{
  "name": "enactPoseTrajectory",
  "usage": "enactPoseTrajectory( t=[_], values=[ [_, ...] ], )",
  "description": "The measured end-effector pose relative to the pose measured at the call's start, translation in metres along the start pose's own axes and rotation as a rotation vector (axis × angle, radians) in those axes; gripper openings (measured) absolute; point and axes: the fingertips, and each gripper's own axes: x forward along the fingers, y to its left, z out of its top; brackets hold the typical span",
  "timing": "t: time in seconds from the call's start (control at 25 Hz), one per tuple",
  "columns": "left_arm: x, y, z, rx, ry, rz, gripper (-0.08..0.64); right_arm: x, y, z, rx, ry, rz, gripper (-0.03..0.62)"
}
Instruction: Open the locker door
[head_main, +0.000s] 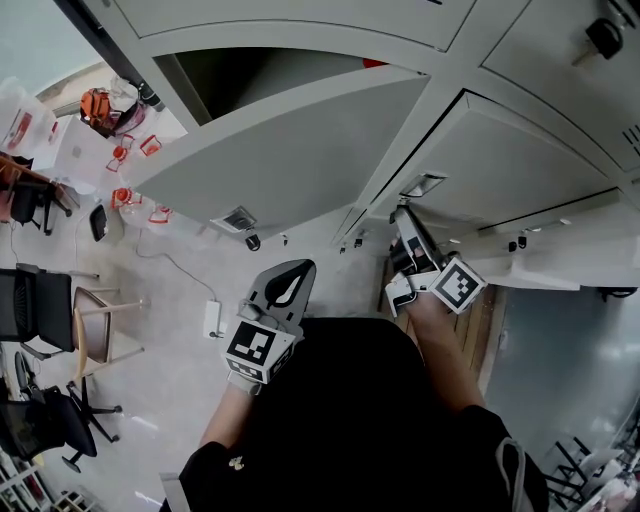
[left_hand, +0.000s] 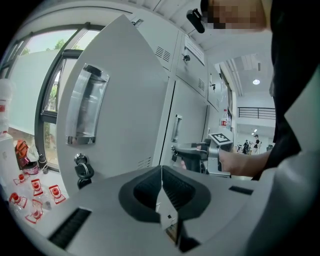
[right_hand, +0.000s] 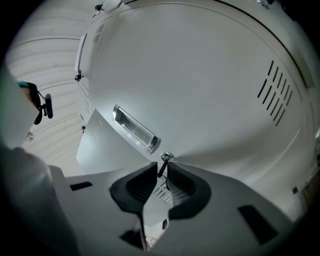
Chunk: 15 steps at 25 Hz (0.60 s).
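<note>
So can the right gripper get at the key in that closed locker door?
Probably yes: the key sits in the lock, between the jaws of the right gripper, and nothing blocks it.

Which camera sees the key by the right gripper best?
The right gripper view. There the key shows close up, between the jaws of the right gripper. The head view hides it behind that gripper; in the left gripper view that spot is too small to tell.

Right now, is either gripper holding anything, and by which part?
The right gripper pinches the key standing in the locker door, by its outer end. The left gripper is shut, holding nothing.
</note>
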Motion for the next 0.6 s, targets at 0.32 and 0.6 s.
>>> enactPoseTrajectory(
  t=[0.32,0.6],
  values=[
    [-0.001,0.001,-0.005,-0.008,0.010,-0.039,0.023,-0.007,0.003,-0.003,0.141,-0.057,0.025,0.055],
    [0.003,-0.011,-0.010,0.008,0.040,-0.117,0.023,-0.029,0.009,-0.011,0.171,-0.075,0.031,0.051]
  ],
)
